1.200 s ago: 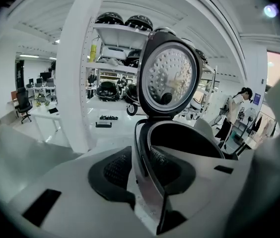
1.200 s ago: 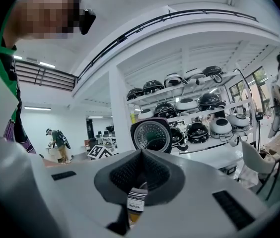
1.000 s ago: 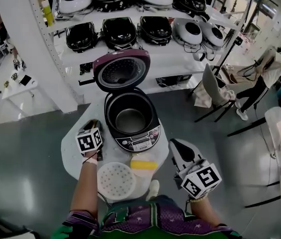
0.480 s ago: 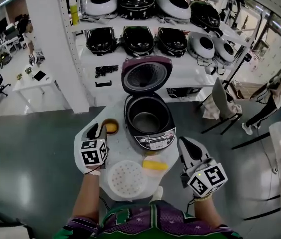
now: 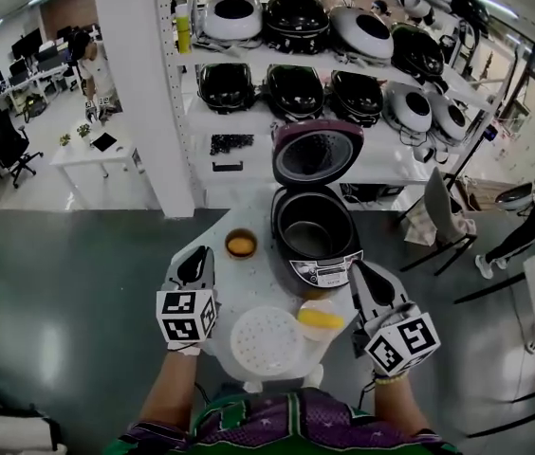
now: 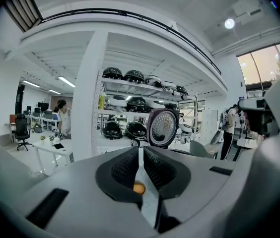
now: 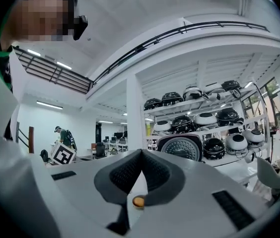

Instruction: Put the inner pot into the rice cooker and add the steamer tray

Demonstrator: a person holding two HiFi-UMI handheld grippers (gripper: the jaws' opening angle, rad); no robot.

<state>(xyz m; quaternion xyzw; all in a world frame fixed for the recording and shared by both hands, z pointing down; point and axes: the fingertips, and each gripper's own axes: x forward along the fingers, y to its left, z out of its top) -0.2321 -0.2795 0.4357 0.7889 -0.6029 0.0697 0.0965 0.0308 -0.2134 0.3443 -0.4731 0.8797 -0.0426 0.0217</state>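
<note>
The rice cooker [image 5: 317, 254] stands on a small white table [image 5: 249, 287] with its lid [image 5: 317, 152] up. A dark inner pot [image 5: 309, 235] with a shiny bottom sits inside it. The white perforated steamer tray [image 5: 267, 339] lies on the table's near edge, between my grippers. My left gripper [image 5: 194, 262] hovers over the table's left edge. Its jaws have just been closing, and only a thin slit shows at its tips [image 6: 141, 150], with nothing in it. My right gripper [image 5: 359, 273] hangs by the cooker's front right, shut and empty [image 7: 141, 152].
A small brown bowl [image 5: 241, 244] with orange contents sits left of the cooker. A yellow object [image 5: 321, 318] lies beside the tray. Behind the table, shelves [image 5: 324, 74] hold several rice cookers, beside a white pillar [image 5: 149, 83]. A chair [image 5: 441, 207] stands to the right.
The left gripper has drawn back from beside the cooker to the table's left edge and risen. The right gripper rose a little. The head view has swung, so the cooker sits further right.
</note>
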